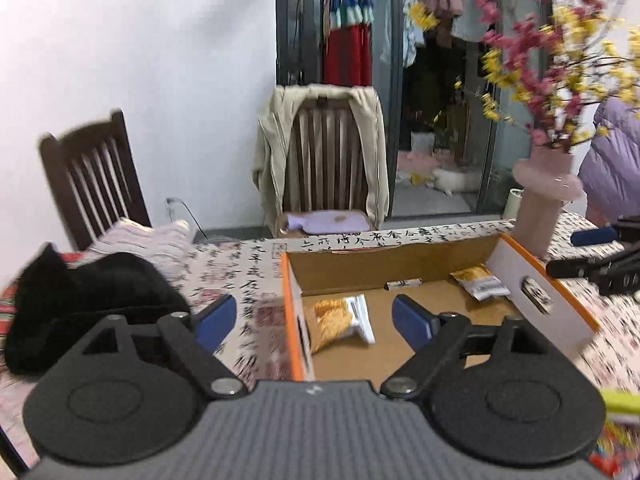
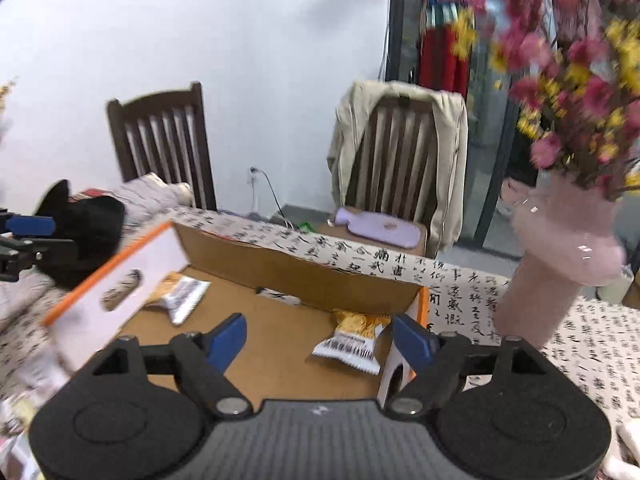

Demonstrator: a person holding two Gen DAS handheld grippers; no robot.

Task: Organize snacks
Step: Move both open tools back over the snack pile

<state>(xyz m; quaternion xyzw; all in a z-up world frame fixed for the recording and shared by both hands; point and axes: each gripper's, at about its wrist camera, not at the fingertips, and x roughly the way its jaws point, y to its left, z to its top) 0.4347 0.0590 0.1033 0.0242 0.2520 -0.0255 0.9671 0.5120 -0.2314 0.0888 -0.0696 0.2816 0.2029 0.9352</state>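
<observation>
Calligraphy-print tablecloth (image 1: 240, 280) carries my cardboard box (image 1: 400, 268); two snack packets (image 1: 340, 320) lie inside it. Both my left gripper (image 1: 316, 316) and right gripper (image 2: 318, 338) gape empty; the vase (image 2: 560, 260) beside the box could topple if clipped.

My left gripper (image 1: 314, 316) has matt black plastic arms, bright metal pivot pins and smooth blue pads (image 1: 410, 320); my right gripper (image 2: 318, 338) is built the same. The box (image 1: 384, 268) is raw brown cardboard inside, matt, with smooth white and orange printed outer faces. Two snack packets (image 1: 340, 322) (image 1: 480, 280) are glossy, crinkled film. The tablecloth (image 1: 240, 276) is printed cloth. At 2 o'clock, the pink vase (image 1: 540, 208) is glossy. The chairs (image 1: 92, 176) are dark wood.
</observation>
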